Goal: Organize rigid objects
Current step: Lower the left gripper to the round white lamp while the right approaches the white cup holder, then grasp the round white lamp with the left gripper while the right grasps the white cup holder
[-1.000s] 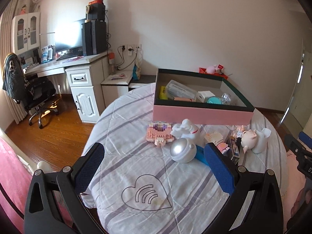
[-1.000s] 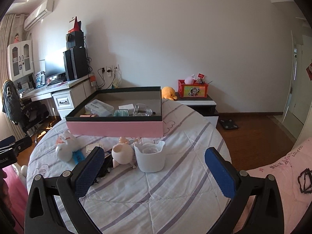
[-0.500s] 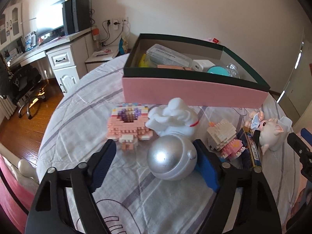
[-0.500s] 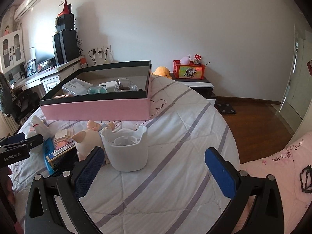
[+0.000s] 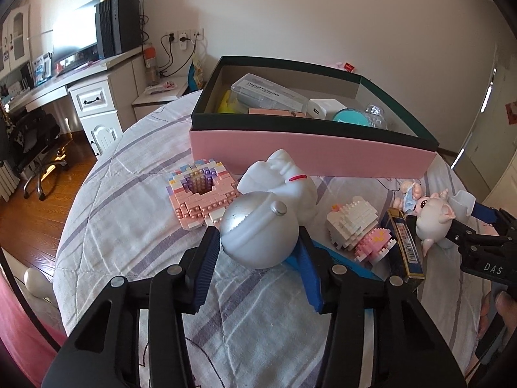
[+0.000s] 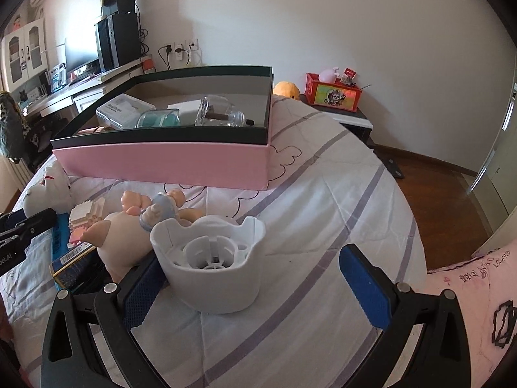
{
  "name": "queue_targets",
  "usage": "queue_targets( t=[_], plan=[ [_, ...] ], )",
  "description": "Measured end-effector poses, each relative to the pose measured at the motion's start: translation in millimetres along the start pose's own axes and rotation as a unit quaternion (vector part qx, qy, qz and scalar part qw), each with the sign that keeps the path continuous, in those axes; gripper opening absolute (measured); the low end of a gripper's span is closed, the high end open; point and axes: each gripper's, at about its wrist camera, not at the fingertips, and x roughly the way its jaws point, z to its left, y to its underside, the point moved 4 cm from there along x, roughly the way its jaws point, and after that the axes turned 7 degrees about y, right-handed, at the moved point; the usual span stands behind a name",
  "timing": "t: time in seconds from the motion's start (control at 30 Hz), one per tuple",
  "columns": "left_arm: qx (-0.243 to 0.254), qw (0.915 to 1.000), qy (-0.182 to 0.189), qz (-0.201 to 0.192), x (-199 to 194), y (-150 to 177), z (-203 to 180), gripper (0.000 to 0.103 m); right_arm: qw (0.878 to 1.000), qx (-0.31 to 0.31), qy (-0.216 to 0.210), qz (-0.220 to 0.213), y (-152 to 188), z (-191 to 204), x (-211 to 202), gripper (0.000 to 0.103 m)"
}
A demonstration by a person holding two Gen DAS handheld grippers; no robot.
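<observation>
L gripper [image 5: 258, 252] jaws closing w/ the silver ball [image 5: 258, 236] btwn the blue pads, both pads at or nearly at its sides, ball resting on the striped bedcover [image 5: 135, 226] dead ahead of the fingers; round, so no long axis to align. R gripper [image 6: 255, 274] is wide, white cup [image 6: 210, 265] btwn its pads but only the left pad close, right pad well clear. Pink box [image 5: 310, 152] lies beyond both, straight past the white figurine [image 5: 284, 181]; L looks nearer to a grasp, so prob. its ball goes in first.

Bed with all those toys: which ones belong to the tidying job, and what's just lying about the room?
Job: silver ball, white cup, pig figure, brick models, pink box.
Lying about: office chair, orange plush, red box.
</observation>
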Motion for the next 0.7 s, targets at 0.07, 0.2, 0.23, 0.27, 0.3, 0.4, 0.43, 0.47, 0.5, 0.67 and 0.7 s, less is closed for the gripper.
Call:
queue_targets(
  t=[0.07,0.2,0.23,0.27,0.3,0.4,0.43,0.47,0.5,0.67,0.7],
  plan=[
    [0.0,1.0,-0.004,0.001,0,-1,1,0.053,1.0,0.0,-0.02,0.001,-2,1,2,0.092],
    [-0.004,1.0,-0.006,-0.002,1,-4,3,0.077,0.999,-0.009,-0.044,0.01,-1,7,7,0.054],
    [-0.003,1.0,-0.007,-0.002,1,-5,3,0.078,0.999,-0.01,-0.046,0.011,0,7,7,0.054],
    [-0.001,1.0,-0.008,-0.003,2,-6,2,0.079,0.999,-0.01,-0.05,0.011,0,7,7,0.054],
    [0.001,0.9999,-0.01,-0.004,3,-8,2,0.079,0.999,-0.008,-0.053,0.011,0,7,7,0.054],
    [0.002,1.0,-0.005,0.001,9,-13,0,0.07,0.998,-0.005,-0.057,0.011,1,6,7,0.054],
    [0.005,0.9999,-0.011,-0.001,10,-14,-1,0.07,0.998,-0.004,-0.058,0.01,1,5,7,0.054],
    [0.011,0.9999,-0.012,-0.005,10,-15,-4,0.062,0.998,-0.004,-0.058,0.01,1,5,7,0.054],
    [0.018,0.9998,-0.002,-0.005,10,-15,-7,0.045,0.998,-0.005,-0.06,0.01,2,6,7,0.054],
    [0.024,0.9996,-0.002,-0.012,4,-13,-8,0.045,0.998,-0.002,-0.066,0.006,3,4,5,0.054],
    [0.023,0.9996,-0.004,-0.018,0,-13,-8,0.045,0.998,-0.002,-0.066,0.004,3,4,3,0.054]
  ],
)
